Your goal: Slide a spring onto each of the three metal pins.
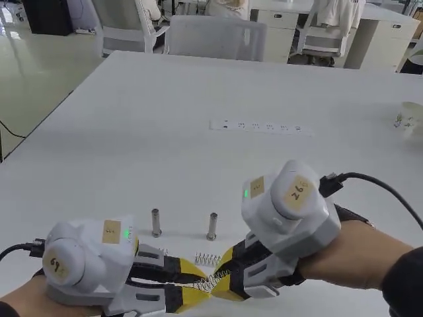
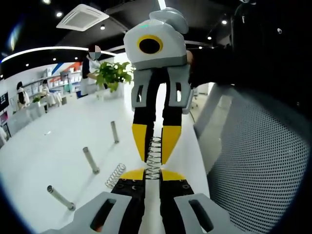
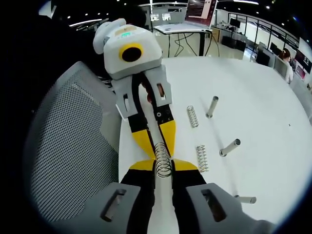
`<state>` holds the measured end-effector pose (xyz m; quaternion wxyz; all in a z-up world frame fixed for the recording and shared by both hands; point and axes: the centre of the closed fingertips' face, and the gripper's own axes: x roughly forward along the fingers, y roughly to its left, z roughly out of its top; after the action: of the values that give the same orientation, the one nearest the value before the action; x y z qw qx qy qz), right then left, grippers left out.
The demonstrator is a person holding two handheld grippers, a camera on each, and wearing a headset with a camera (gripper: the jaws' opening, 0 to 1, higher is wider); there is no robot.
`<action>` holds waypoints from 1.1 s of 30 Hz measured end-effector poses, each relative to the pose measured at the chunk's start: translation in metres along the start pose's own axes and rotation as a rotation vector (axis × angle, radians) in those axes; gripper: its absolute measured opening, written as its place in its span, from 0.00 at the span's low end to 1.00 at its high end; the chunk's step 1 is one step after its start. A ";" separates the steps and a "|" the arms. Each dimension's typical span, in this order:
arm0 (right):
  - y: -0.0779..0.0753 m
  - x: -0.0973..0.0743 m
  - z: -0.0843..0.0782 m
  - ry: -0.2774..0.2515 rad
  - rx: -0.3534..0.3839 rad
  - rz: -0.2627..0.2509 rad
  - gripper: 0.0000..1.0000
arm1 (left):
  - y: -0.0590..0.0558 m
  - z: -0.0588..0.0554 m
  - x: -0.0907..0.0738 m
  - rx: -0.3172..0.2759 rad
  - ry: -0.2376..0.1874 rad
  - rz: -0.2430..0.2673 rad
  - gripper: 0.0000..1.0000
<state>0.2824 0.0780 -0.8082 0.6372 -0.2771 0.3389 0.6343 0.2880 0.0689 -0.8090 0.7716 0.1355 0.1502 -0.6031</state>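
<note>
Big white counter (image 1: 198, 99) takes up most of the head view, and in both gripper views we've got a grey mesh chair (image 2: 253, 161) right up against its near edge.

Down at that edge our two tools meet nose to nose. The left tool (image 2: 152, 174) and the right tool (image 3: 164, 165) are each clamped on an opposite end of the same spring (image 1: 210, 282), so it spans the little gap between the two sets of yellow tips.

Farther back, a flat white power strip (image 1: 261, 126) lies across the middle of the counter.

The three metal pins (image 3: 229, 147) stand upright in a row on the counter, well apart from each other, and all of them are bare. From the head view we can see two of them just beyond the tools.

Smallest bits: two loose springs (image 3: 201, 157) lie flat on the counter between the pins and the tools. One of them is just beside the right tool's tips.
</note>
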 end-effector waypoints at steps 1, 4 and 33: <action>0.001 -0.001 0.001 0.003 -0.005 -0.005 0.09 | 0.000 0.000 0.000 0.001 0.000 0.000 0.02; 0.002 -0.002 0.007 0.004 -0.021 -0.010 0.08 | 0.001 0.000 0.000 -0.001 -0.002 0.002 0.02; -0.001 -0.004 0.013 0.025 -0.024 -0.022 0.08 | 0.002 -0.003 0.001 -0.047 0.008 0.012 0.14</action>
<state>0.2846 0.0853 -0.7970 0.6367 -0.2962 0.3361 0.6276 0.2899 0.0698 -0.8122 0.7776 0.1207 0.1668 -0.5941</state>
